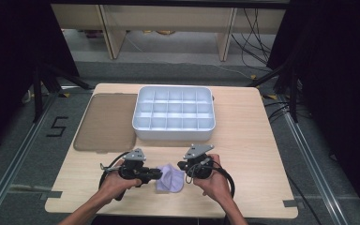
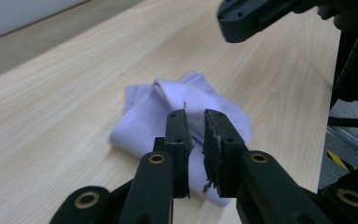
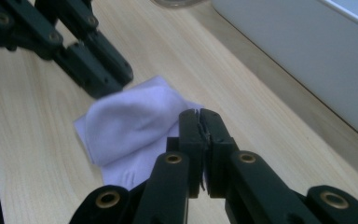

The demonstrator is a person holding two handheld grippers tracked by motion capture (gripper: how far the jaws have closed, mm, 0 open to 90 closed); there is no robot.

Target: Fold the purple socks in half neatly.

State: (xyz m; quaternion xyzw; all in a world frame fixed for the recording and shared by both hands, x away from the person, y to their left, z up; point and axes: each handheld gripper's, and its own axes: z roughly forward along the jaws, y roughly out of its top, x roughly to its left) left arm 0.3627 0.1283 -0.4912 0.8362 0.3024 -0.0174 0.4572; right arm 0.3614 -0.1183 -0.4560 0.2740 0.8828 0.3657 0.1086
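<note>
In the left gripper view, the left tool [image 2: 195, 122] covers the near part of the lilac cloth [image 2: 168, 100], so whether its narrowly parted jaws pinch any fabric cannot be told. The right tool [image 2: 256, 18] is cut off by the top edge there. In the right gripper view, the right tool's jaws stand together over the cloth's edge; any fabric between them is hidden. The white tray [image 3: 307, 51] runs out of frame at the right. In the high view, the person's forearms are cut off by the bottom edge, and the tray's compartments are too small to read.
</note>
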